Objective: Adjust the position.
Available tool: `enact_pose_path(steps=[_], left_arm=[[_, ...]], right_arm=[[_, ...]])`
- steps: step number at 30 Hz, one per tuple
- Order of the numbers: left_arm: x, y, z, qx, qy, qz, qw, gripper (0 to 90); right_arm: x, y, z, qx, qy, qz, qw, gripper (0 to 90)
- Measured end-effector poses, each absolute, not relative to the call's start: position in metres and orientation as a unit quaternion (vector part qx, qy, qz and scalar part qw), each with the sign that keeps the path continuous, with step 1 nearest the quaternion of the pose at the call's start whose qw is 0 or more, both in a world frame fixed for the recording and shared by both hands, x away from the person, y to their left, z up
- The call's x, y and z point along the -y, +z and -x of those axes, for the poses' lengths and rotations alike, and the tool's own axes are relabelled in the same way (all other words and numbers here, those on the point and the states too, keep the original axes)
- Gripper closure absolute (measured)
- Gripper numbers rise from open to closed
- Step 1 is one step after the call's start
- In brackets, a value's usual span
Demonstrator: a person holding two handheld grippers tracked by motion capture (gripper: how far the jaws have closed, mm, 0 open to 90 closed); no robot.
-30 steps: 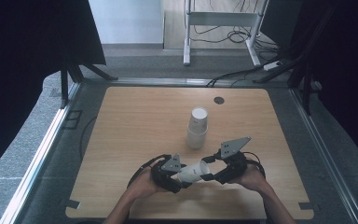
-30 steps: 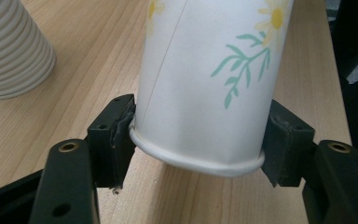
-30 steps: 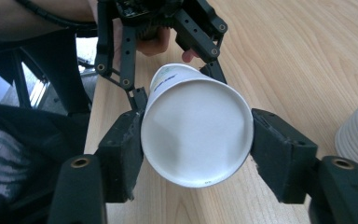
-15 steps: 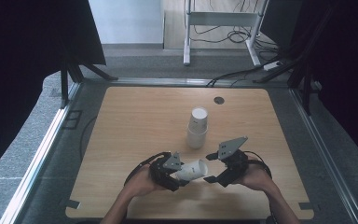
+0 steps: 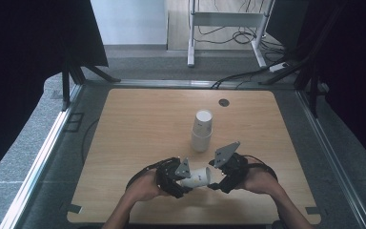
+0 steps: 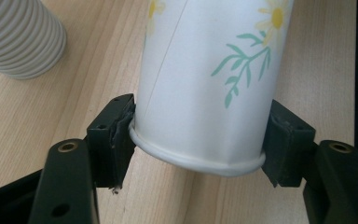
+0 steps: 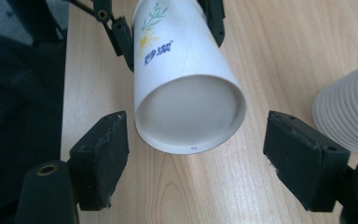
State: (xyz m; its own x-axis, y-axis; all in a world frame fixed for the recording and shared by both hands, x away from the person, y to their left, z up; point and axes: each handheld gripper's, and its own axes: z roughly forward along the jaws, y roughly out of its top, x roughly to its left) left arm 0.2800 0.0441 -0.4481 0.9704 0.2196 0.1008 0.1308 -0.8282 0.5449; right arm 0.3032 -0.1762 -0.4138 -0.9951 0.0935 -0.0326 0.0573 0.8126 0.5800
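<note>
Grey carpet (image 5: 38, 143), dark curtains (image 5: 24, 47)

Lab-style recording booth: bare wooden table (image 5: 138, 143) boxed in by black curtains (image 5: 24, 43), grey carpet floor (image 5: 33, 138), loose cables (image 5: 238, 36), metal desk frame (image 5: 228, 21) behind.

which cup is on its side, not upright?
The flower-printed paper cup clamped near its rim in the left gripper, lying level above the table. The other cups stand upright as a stack.

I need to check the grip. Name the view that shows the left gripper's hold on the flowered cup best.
The left gripper view: both pads press the flowered cup at its rim. The right gripper view shows its base; the high view shows it small.
</note>
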Motion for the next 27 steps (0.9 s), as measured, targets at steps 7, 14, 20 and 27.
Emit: enact_pose_path(steps=[7, 14, 20, 27], left_arm=[[-0.041, -0.447, -0.278, -0.083, 0.072, -0.961, 0.254, 34.4], [-0.036, -0.446, -0.275, -0.075, 0.070, -0.967, 0.234, 34.4], [-0.032, -0.448, -0.273, -0.072, 0.077, -0.971, 0.213, 34.4], [-0.028, -0.449, -0.272, -0.068, 0.081, -0.974, 0.199, 34.4]], right_arm=[[0.165, -0.417, -0.297, -0.964, 0.265, -0.014, 0.034, 23.2], [0.158, -0.423, -0.294, -0.968, 0.249, -0.003, 0.031, 23.7], [0.157, -0.430, -0.293, -0.967, 0.252, -0.001, 0.025, 25.2], [0.154, -0.438, -0.291, -0.967, 0.255, 0.003, 0.023, 26.6]])
